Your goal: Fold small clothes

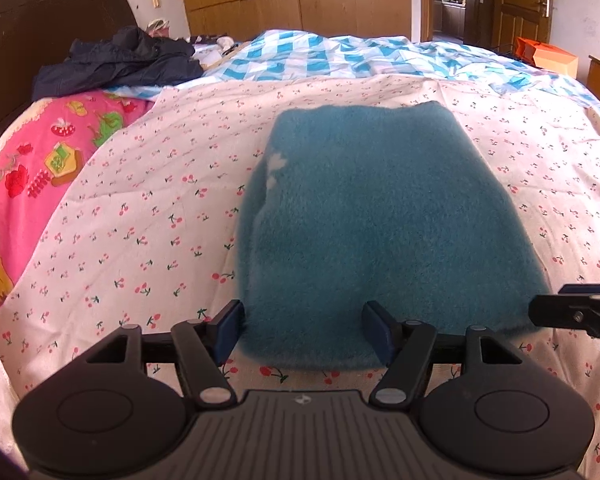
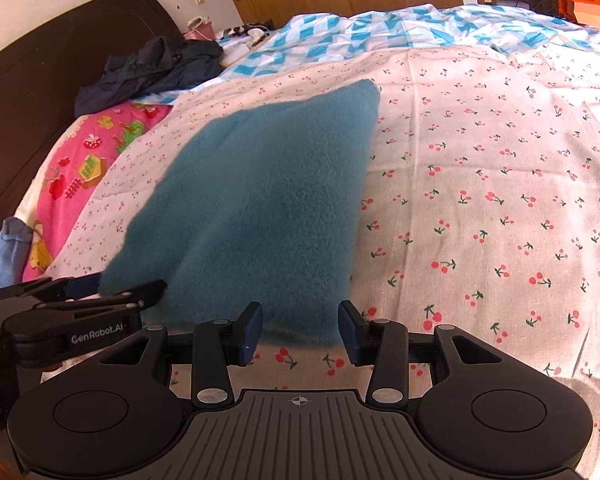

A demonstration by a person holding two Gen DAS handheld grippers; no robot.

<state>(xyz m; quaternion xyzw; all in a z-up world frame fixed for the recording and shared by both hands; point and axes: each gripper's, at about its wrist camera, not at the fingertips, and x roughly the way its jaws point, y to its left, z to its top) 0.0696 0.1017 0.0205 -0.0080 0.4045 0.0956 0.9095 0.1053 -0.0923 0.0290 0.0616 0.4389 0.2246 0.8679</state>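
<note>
Teal fleece garment (image 1: 372, 220): lies flat, folded into a compact block, on cherry-print sheet (image 1: 160, 200). Left gripper (image 1: 304, 330) and right gripper (image 2: 300, 330) straddle its near edge, jaws parted, gripping nothing, seemingly placed for another fold.

Colours on the bed, both wrist views

Fuzzy garment (image 1: 380, 232) teal, small whitish marks near its left edge. Sheet (image 1: 140, 200) under it cream, scattered red cherries on green stems. Pink cover (image 1: 40, 168) at left, cartoon prints in red, green, yellow. Quilt (image 1: 320, 56) at top, blue and white checks. Jacket (image 1: 116, 60) upper left, dark navy. Headboard (image 2: 40, 60) dark brown. Gripper pads (image 2: 250, 332) blue, on black frames.
</note>
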